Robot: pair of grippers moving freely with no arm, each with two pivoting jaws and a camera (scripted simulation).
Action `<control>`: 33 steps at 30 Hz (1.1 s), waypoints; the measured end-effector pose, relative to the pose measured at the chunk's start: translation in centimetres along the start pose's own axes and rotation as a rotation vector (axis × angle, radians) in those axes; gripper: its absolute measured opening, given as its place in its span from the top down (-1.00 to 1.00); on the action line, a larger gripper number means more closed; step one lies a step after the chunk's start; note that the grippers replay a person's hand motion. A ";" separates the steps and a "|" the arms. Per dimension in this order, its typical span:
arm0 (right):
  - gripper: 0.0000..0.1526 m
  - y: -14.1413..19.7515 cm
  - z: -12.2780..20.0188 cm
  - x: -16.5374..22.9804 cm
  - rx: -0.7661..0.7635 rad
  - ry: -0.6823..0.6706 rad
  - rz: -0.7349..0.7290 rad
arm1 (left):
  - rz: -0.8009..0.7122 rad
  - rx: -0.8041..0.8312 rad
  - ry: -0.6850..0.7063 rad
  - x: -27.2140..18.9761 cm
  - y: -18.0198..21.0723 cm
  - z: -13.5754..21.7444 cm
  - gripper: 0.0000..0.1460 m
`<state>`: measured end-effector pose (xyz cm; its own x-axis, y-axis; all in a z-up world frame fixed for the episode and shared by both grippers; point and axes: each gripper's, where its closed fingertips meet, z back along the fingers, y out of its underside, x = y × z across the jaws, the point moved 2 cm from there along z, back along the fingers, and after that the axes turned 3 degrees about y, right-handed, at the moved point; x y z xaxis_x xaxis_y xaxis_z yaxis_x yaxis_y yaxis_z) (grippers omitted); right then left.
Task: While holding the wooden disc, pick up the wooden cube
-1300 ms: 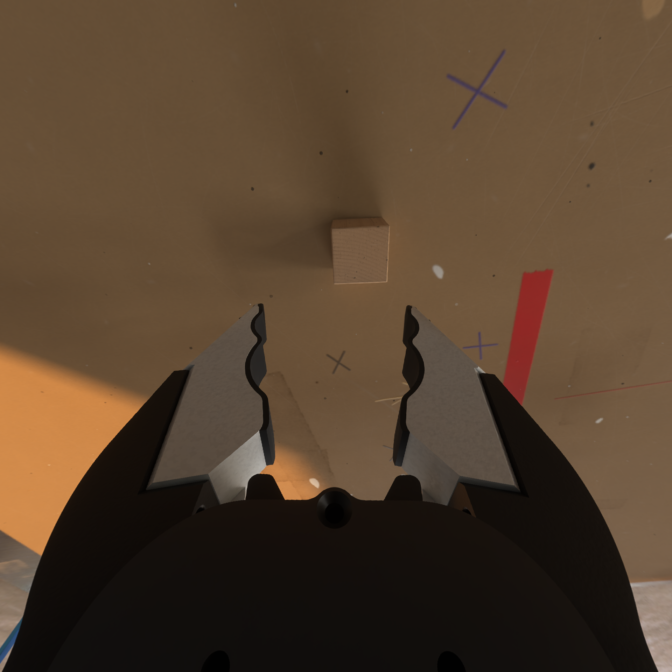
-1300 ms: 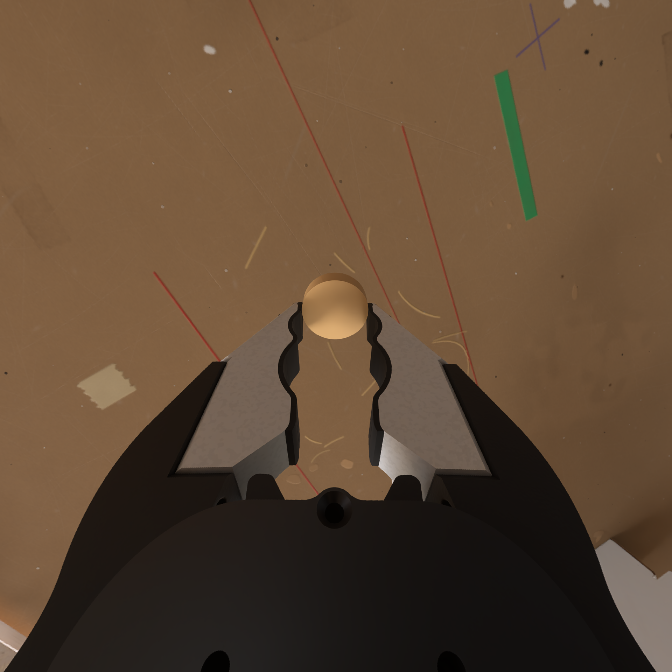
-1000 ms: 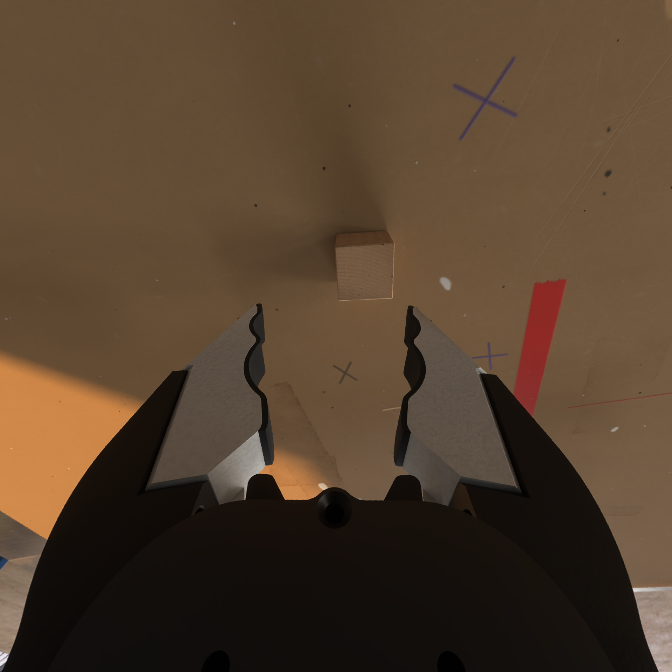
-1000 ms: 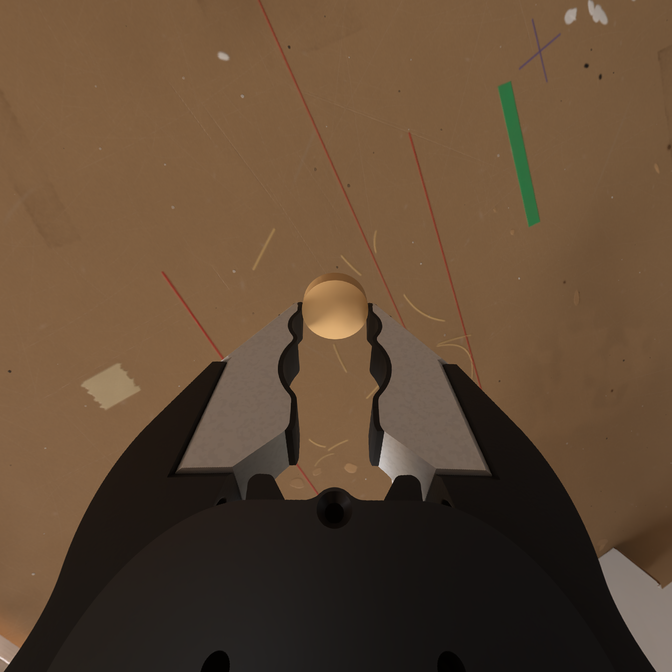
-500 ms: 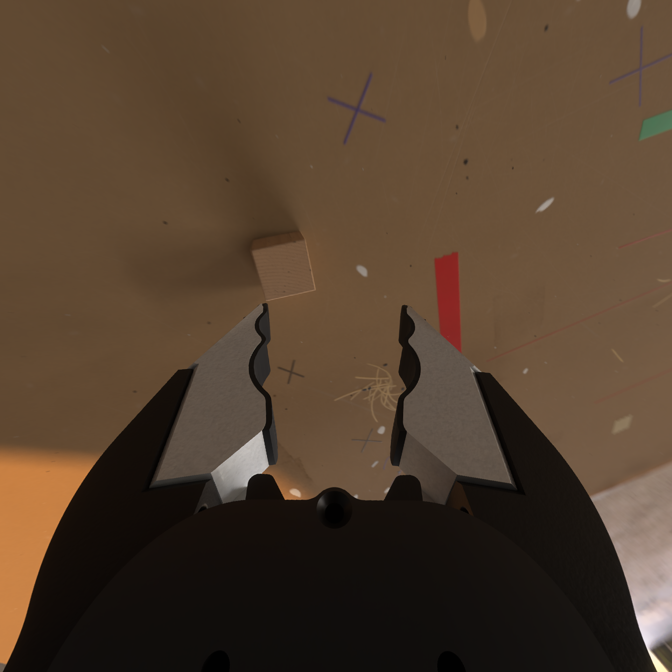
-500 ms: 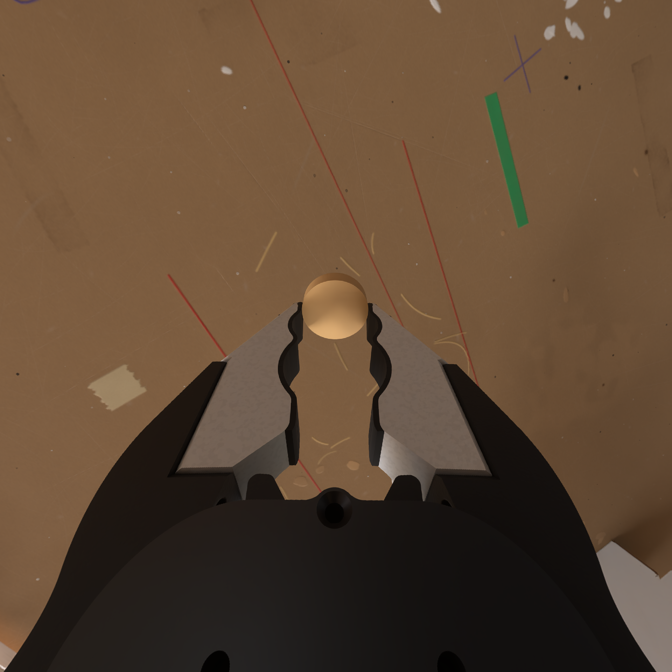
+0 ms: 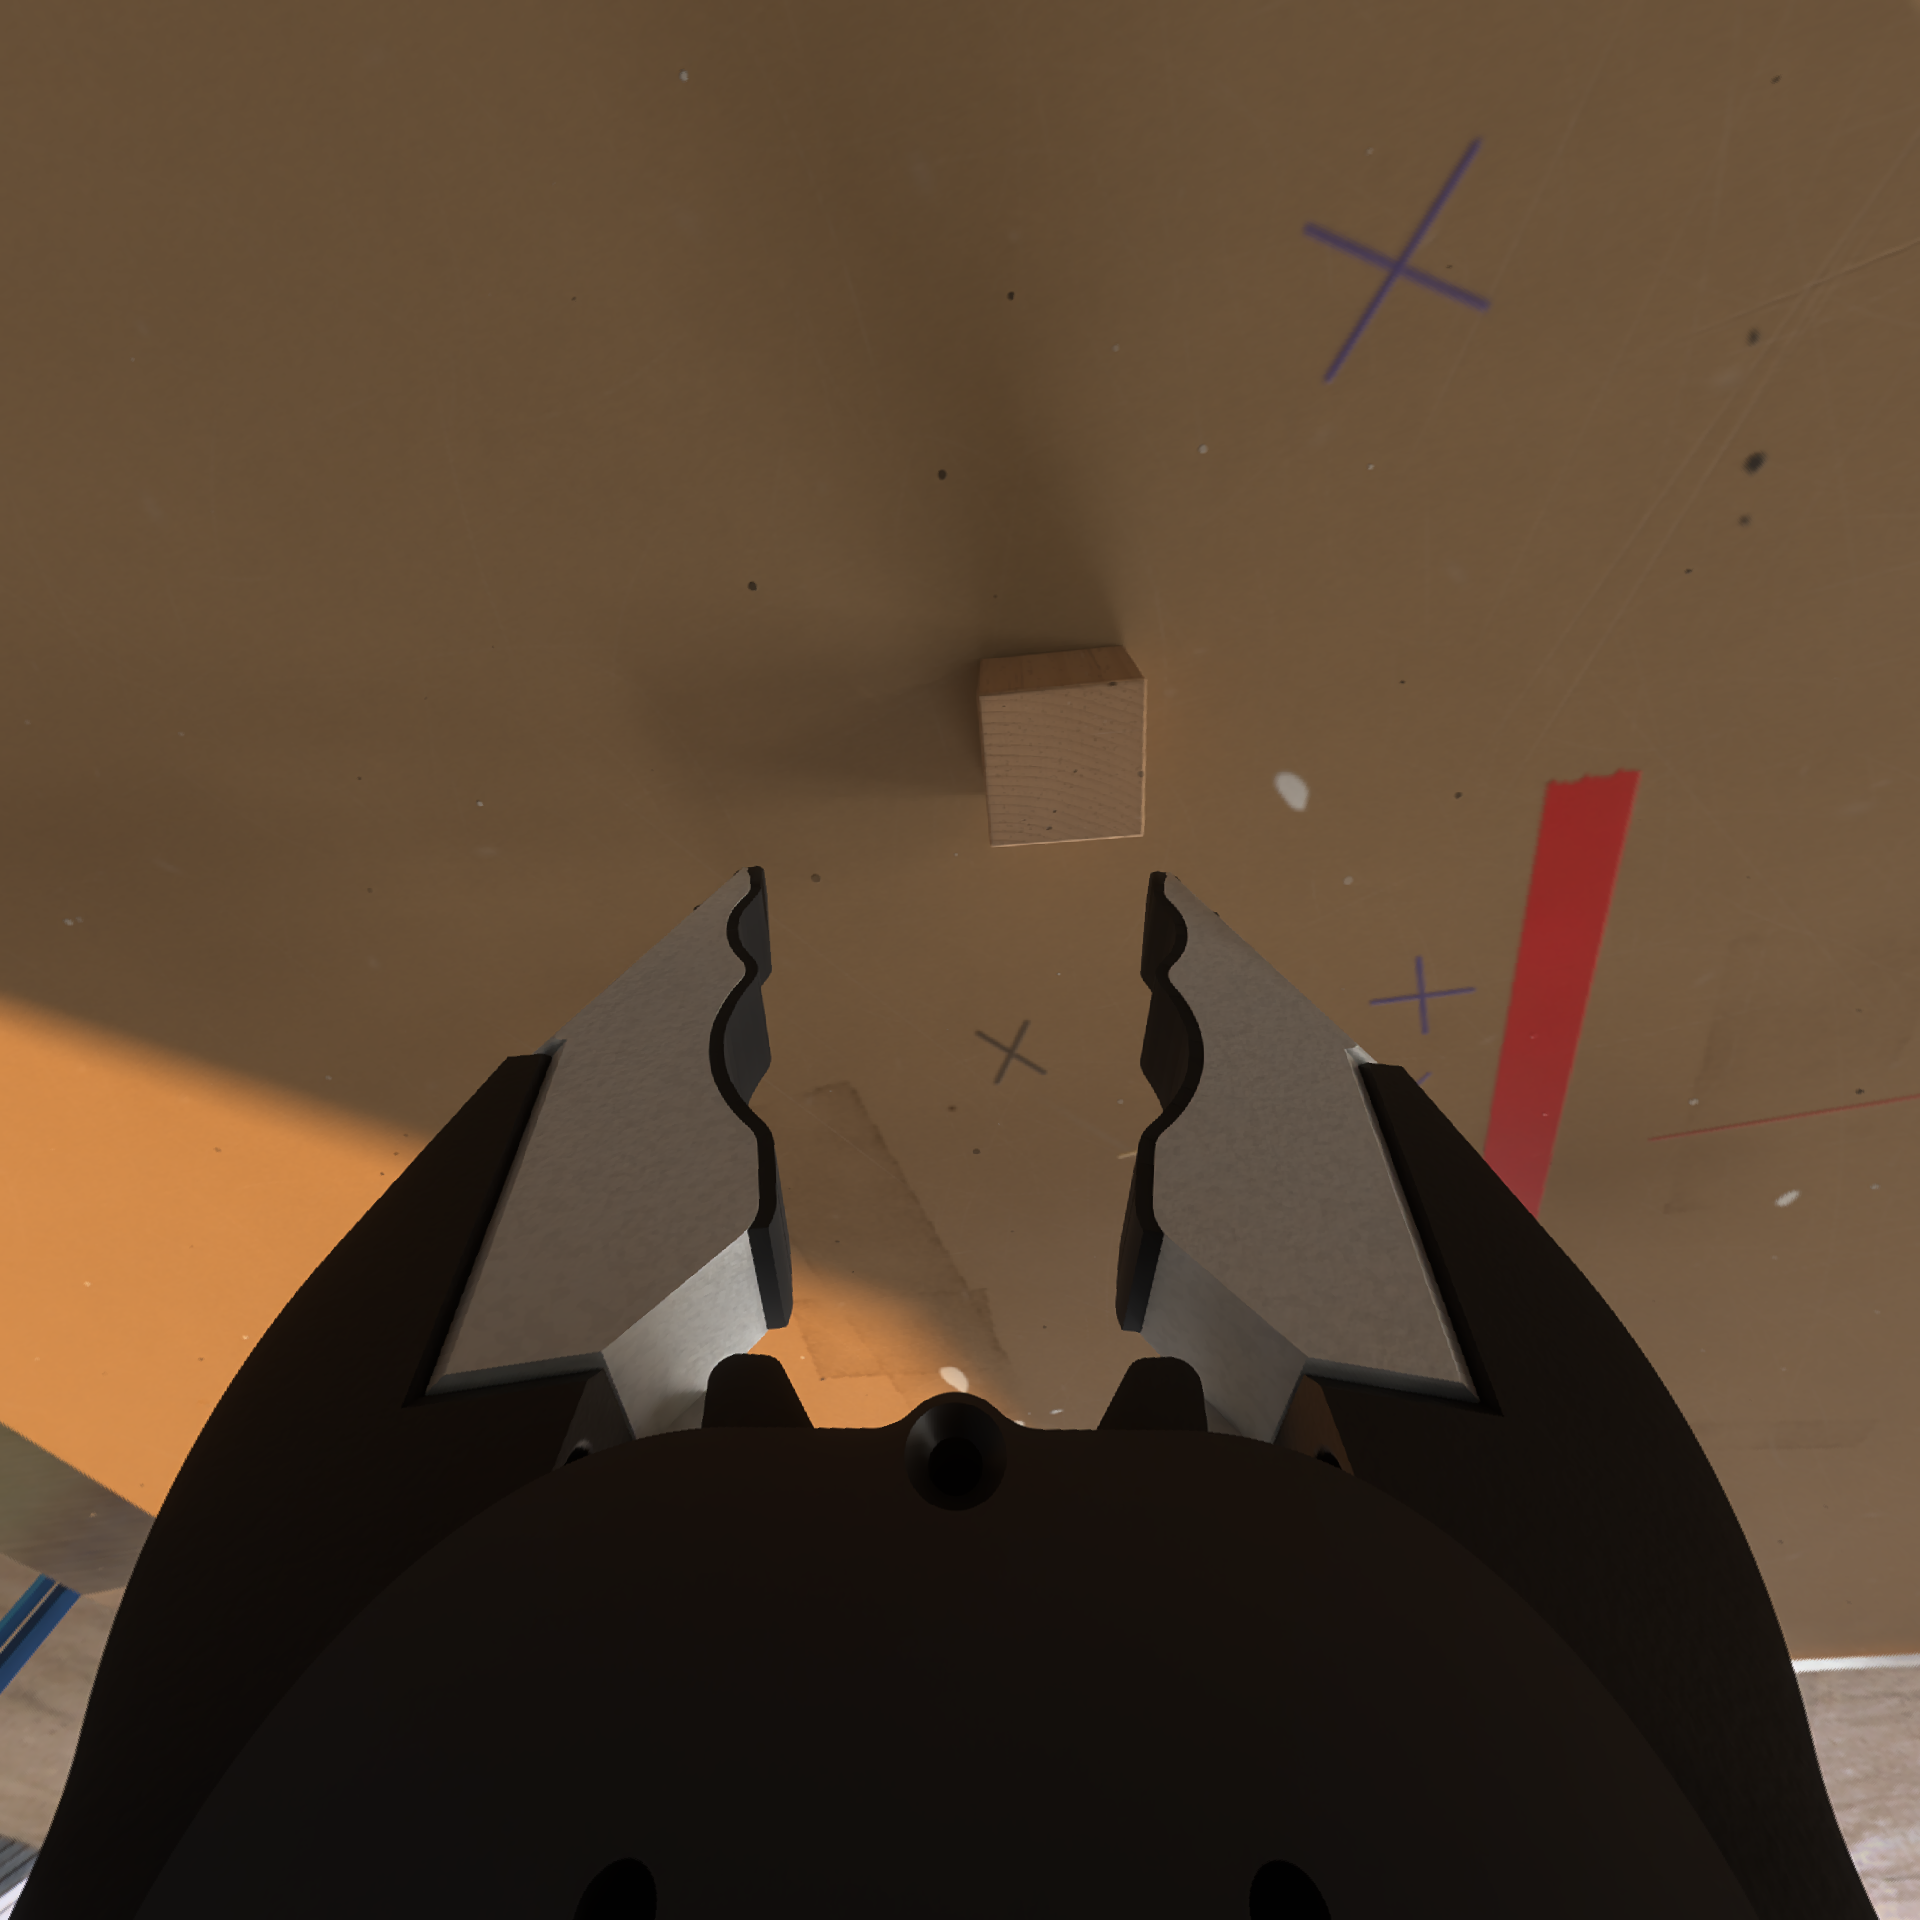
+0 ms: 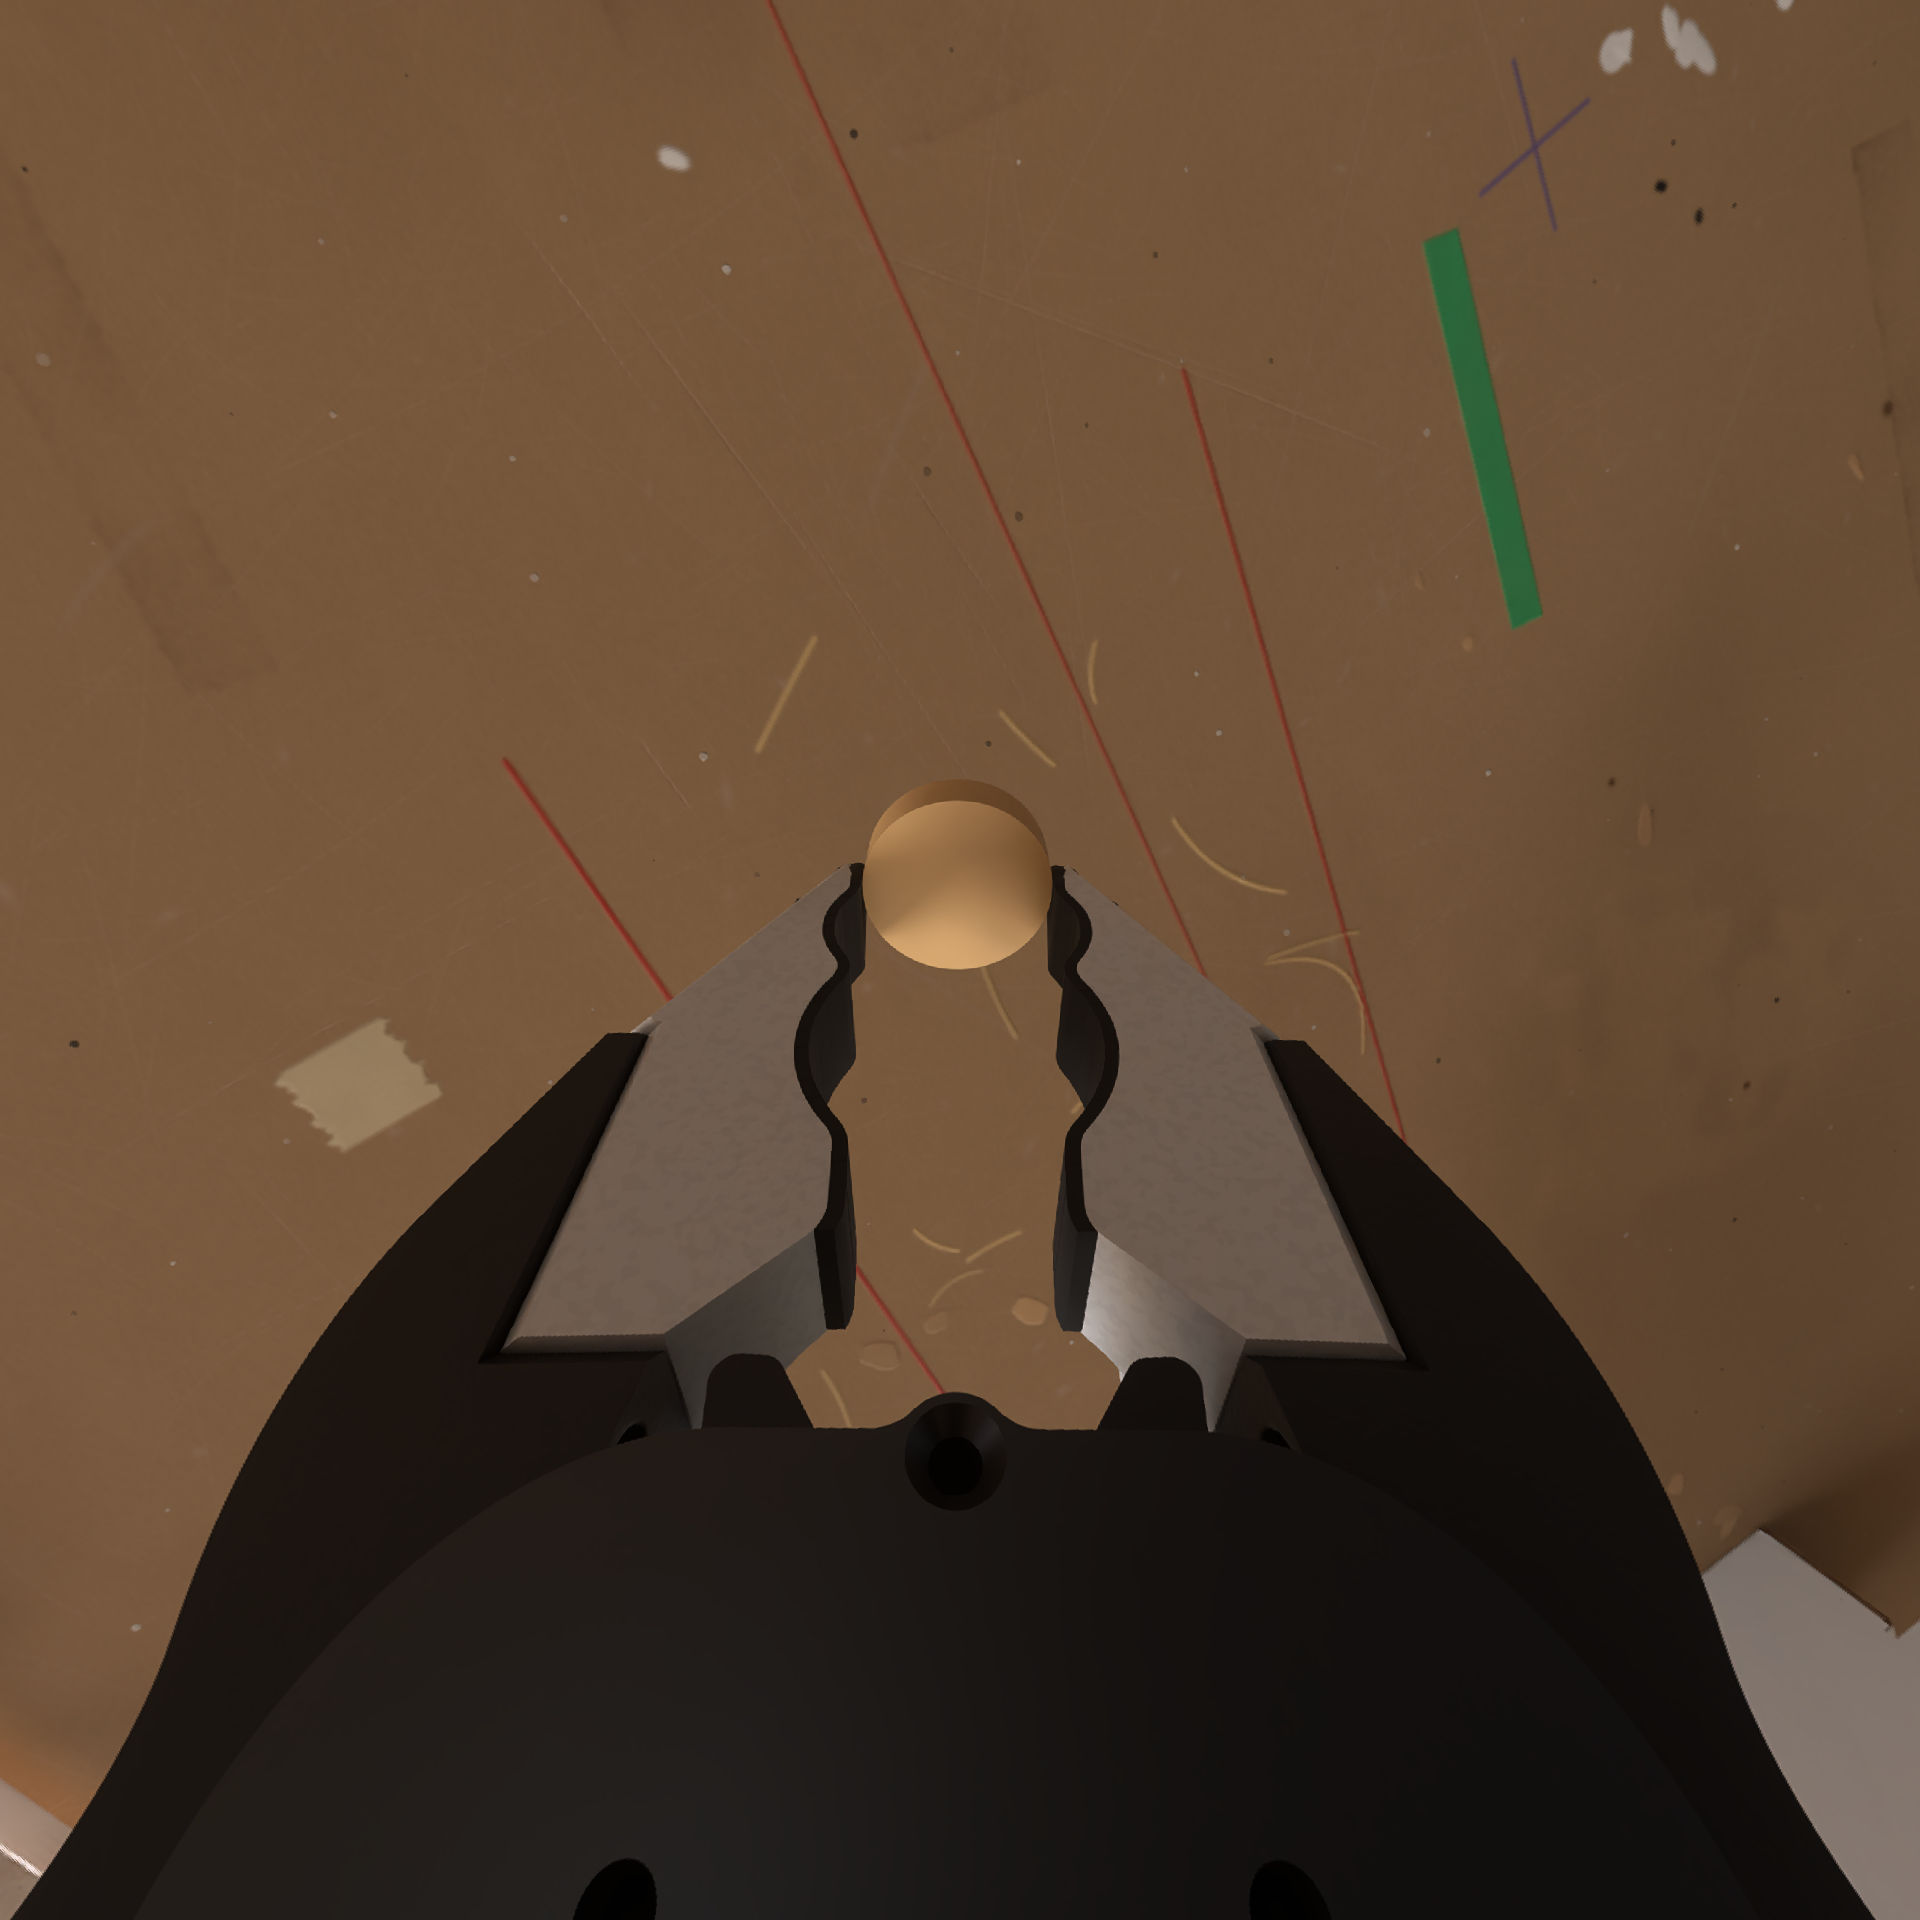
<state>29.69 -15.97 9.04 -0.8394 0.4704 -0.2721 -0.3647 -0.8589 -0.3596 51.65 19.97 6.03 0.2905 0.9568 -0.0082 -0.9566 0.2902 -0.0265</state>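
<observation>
A pale wooden cube [image 7: 1062, 750] rests on the brown tabletop [image 7: 623, 416], just beyond my left gripper's fingertips and a little right of their centre line. My left gripper [image 7: 956, 883] is open and empty, with a wide gap between its jaws, and is apart from the cube. In the right wrist view my right gripper [image 8: 956, 883] is shut on a round wooden disc [image 8: 956, 878], pinched between the fingertips and held above the table.
A red tape strip [image 7: 1558, 987] lies right of the cube, with purple crosses [image 7: 1397, 265] drawn nearby. A green tape strip [image 8: 1481, 426] and thin red lines [image 8: 987, 468] mark the table under the right gripper. The table's edge [image 8: 1766, 1590] shows at lower right.
My left gripper swung back, so the cube has returned from the left fingertip to just right of centre. The right gripper and disc have barely moved.
</observation>
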 end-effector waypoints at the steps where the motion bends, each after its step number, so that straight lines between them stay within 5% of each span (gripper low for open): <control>1: 0.55 0.0 0.0 0.0 0.001 -0.001 0.001 | 0.003 0.002 -0.010 0.1 0.0 -0.1 -0.01; 16: 0.55 0.0 -0.2 0.6 -0.017 -0.006 0.020 | -0.004 0.035 -0.094 0.2 0.0 -1.3 -0.10; 27: 0.55 -0.5 -0.3 0.5 -0.020 -0.002 0.028 | -0.020 -0.004 0.250 -4.0 -0.3 0.1 -0.08; 33: 0.55 -0.7 -0.1 0.7 -0.018 0.003 0.032 | -0.009 -0.019 0.104 -2.7 -0.6 0.5 -0.04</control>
<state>29.42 -15.05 9.06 -0.8493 0.4432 -0.2868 -0.3299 -0.8698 -0.3669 51.46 17.19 6.54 0.3004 0.9472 -0.1120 -0.9537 0.2971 -0.0461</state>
